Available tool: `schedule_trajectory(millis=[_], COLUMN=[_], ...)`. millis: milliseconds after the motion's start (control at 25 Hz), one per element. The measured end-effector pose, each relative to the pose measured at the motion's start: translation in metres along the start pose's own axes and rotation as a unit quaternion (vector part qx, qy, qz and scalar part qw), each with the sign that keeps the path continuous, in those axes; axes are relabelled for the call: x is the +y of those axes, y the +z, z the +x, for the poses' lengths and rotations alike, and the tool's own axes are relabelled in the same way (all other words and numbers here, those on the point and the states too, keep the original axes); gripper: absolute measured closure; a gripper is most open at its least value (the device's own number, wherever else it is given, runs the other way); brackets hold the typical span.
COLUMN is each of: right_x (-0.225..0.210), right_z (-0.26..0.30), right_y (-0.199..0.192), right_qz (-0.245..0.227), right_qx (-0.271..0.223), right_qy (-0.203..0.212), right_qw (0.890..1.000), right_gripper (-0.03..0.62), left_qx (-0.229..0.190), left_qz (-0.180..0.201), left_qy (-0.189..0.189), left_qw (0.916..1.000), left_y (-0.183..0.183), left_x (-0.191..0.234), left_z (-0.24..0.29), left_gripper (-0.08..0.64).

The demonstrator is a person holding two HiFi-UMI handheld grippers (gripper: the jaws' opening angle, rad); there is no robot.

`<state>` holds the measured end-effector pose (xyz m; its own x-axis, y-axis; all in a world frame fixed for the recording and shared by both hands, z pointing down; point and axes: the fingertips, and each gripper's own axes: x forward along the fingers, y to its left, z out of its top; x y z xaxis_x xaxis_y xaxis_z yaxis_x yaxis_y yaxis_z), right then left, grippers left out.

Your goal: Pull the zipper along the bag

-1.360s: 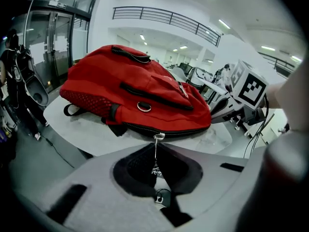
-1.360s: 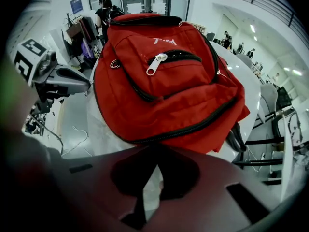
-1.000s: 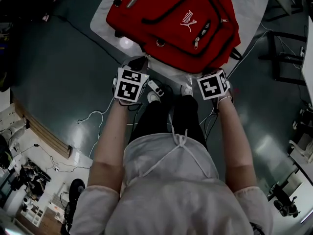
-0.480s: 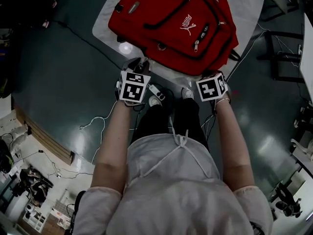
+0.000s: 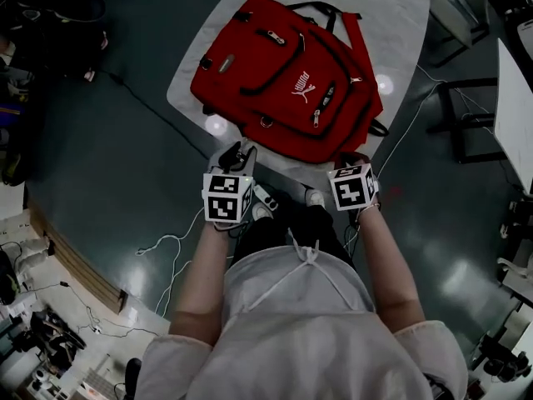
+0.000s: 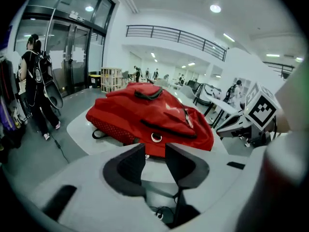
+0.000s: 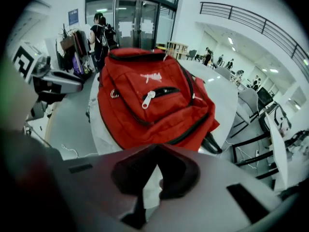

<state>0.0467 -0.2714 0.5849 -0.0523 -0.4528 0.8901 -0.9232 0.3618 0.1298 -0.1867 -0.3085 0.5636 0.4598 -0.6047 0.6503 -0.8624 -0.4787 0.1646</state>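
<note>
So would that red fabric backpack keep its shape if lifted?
Probably not: the red fabric backpack lies slumped and creased on the white table, so it would likely sag. It looks fairly flat, perhaps lightly filled. Pushed, it would probably slide, not tip.

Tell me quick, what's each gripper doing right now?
Left gripper: jaws opening, nothing between them.
Right gripper: closed, holding nothing.

the person is wearing a light short-sleeved top (image 5: 291,323) with a white cord (image 5: 305,252) and dark trousers (image 5: 279,219). behind the jaws, the left gripper (image 6: 155,151) and the right gripper (image 7: 157,148) are each carrying a white cube (image 5: 227,198) with black squares. the left gripper's grey jaws are opening, with nothing between them.
</note>
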Motion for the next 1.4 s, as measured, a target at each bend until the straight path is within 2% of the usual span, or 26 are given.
schedule_trajectory(millis=[160,320,560,680,800,880,960,1040,1400], right_x=[-0.006,-0.020,-0.027,-0.029,-0.031,-0.033,-0.035,-0.038,-0.035], right_z=[-0.038,-0.072,-0.132,-0.163,-0.194,-0.211,-0.222,-0.224,-0.215], right_y=[0.041,0.089,0.139,0.160,0.177,0.186,0.192,0.195,0.197], right_qz=[0.039,0.026,0.007,-0.007,-0.009,-0.003,-0.003,-0.005,-0.014], right_qx=[-0.078,-0.155,-0.244,-0.296,-0.357,-0.389,-0.408,-0.413,-0.407], right_qy=[0.023,0.023,0.048,0.054,0.068,0.078,0.081,0.085,0.097], right_qw=[0.996,0.987,0.969,0.954,0.932,0.918,0.909,0.907,0.908], right_gripper=[0.565,0.566,0.566,0.566,0.566,0.566,0.566,0.566,0.566], left_qx=[-0.048,-0.101,-0.172,-0.217,-0.260,-0.275,-0.284,-0.287,-0.280], left_qz=[-0.010,-0.025,0.028,0.050,0.065,0.075,0.079,0.081,0.079], left_qy=[-0.001,-0.019,-0.009,0.000,0.007,0.008,0.008,0.011,0.010], left_qw=[0.9988,0.9944,0.9847,0.9748,0.9633,0.9585,0.9555,0.9543,0.9567], left_y=[0.041,0.091,0.161,0.195,0.220,0.231,0.239,0.244,0.239], left_x=[-0.020,-0.037,-0.068,-0.082,-0.096,-0.105,-0.110,-0.112,-0.112], left_z=[-0.022,-0.038,-0.064,-0.083,-0.102,-0.110,-0.114,-0.116,-0.106], left_gripper=[0.499,0.536,0.540,0.540,0.540,0.540,0.540,0.540,0.540])
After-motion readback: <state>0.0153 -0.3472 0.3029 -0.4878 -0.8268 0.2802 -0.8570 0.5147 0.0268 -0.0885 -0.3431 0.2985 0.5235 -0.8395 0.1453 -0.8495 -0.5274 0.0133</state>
